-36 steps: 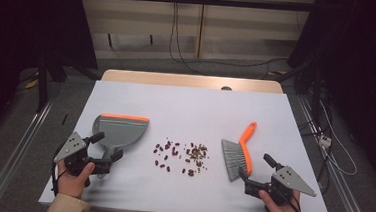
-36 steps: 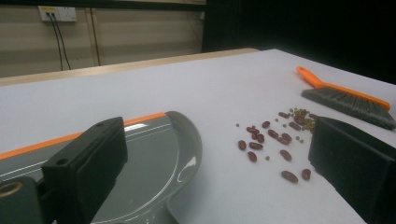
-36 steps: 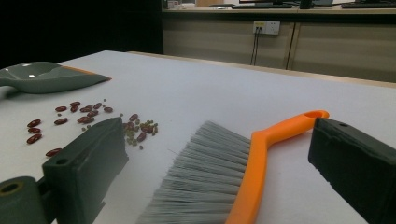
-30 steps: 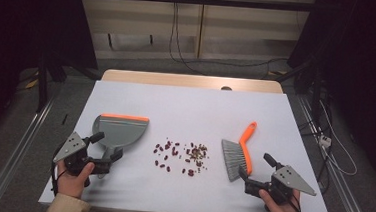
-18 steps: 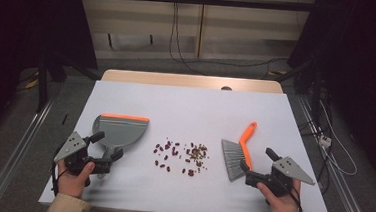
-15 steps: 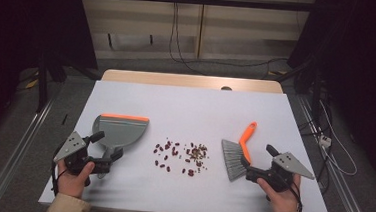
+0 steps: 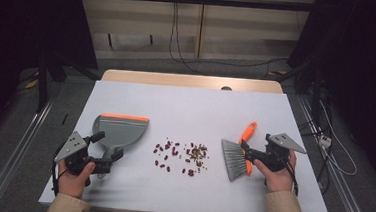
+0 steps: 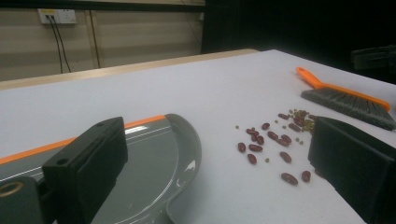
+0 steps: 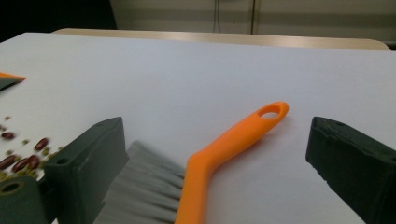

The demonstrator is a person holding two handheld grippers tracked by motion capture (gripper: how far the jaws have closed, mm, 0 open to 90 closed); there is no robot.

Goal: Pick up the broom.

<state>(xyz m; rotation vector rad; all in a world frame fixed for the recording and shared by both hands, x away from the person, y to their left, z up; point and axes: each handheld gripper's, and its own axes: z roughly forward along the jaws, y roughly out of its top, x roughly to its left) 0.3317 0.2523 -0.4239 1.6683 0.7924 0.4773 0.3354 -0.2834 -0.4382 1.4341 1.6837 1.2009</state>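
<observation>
1. Left gripper (image 7: 103, 156): held in the person's left hand (image 7: 73, 178) at the near left of the white table (image 7: 191, 106). Jaws spread wide, gripping nothing. In the left gripper view, one jaw stands over the pan and the other stands beside the beans.
2. Grey dustpan (image 7: 119, 131): lies flat on the table with its orange-edged lip on the far side, just ahead of the left gripper.
3. Scattered beans (image 7: 181, 157): a loose patch of red beans and smaller pale ones at the table's centre, between dustpan and brush.
4. Hand brush (image 7: 237, 154): lies flat, grey bristles toward the beans, orange handle (image 9: 224, 144) pointing away.
5. Right gripper (image 7: 249, 153): jaws spread, one on each side of the brush handle; contact cannot be told.
</observation>
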